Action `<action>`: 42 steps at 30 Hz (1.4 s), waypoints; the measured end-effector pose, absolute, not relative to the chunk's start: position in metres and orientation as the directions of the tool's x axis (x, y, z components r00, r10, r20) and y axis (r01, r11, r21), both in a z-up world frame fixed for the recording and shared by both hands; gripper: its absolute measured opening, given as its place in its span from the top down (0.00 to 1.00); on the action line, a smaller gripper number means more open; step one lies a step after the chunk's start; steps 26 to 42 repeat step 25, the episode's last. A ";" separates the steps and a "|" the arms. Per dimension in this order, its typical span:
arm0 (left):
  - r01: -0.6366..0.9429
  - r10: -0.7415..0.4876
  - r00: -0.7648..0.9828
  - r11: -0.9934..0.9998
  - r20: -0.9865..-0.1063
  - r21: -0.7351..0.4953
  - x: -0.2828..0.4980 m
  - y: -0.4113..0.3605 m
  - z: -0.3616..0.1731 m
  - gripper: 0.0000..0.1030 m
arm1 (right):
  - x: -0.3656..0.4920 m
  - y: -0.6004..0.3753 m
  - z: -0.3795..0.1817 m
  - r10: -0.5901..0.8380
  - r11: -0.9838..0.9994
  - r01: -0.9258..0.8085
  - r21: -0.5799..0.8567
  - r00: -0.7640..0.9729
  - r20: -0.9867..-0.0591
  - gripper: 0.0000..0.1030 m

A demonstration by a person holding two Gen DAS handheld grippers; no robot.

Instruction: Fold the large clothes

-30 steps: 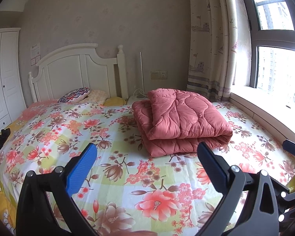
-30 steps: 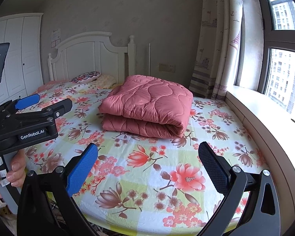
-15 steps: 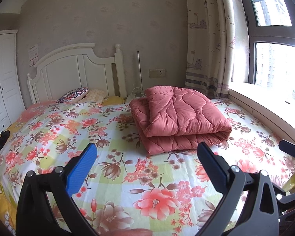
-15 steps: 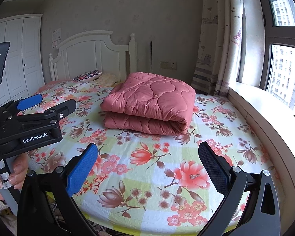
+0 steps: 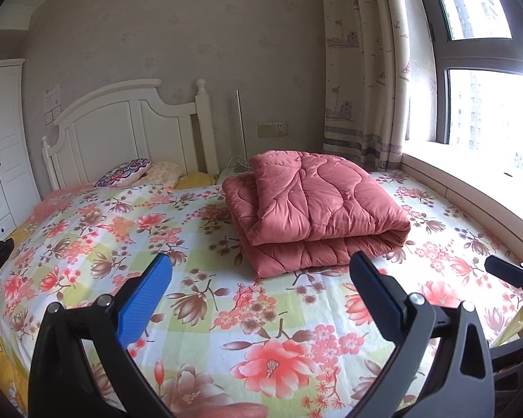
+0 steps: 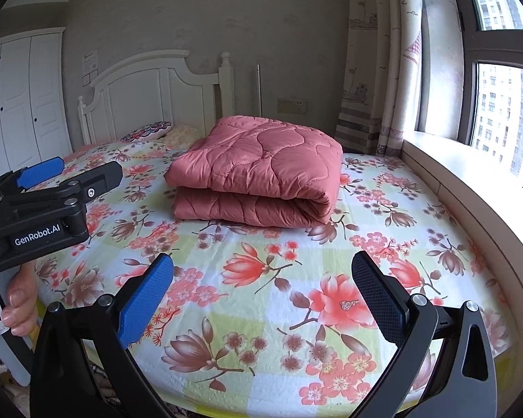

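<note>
Quilt [image 5: 313,209], one, folded; two pillows [image 5: 123,173]; both grippers wide.

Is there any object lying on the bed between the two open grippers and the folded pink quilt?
Nothing visible does. Between the left gripper, the right gripper and the folded pink quilt there is only bare floral bedsheet. The pillows lie far off by the headboard.
</note>
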State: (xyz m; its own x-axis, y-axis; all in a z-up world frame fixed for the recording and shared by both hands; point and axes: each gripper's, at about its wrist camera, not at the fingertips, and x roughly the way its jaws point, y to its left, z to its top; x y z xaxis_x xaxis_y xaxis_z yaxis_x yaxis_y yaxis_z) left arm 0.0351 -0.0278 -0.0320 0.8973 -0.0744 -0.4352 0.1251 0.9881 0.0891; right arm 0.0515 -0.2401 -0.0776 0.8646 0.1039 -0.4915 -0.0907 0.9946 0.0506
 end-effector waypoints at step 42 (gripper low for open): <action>0.025 -0.044 0.789 0.999 -0.612 -0.040 0.203 0.078 -0.066 0.02 | 0.141 -0.295 -0.091 0.004 0.997 0.045 0.065 0.794 -0.608 0.05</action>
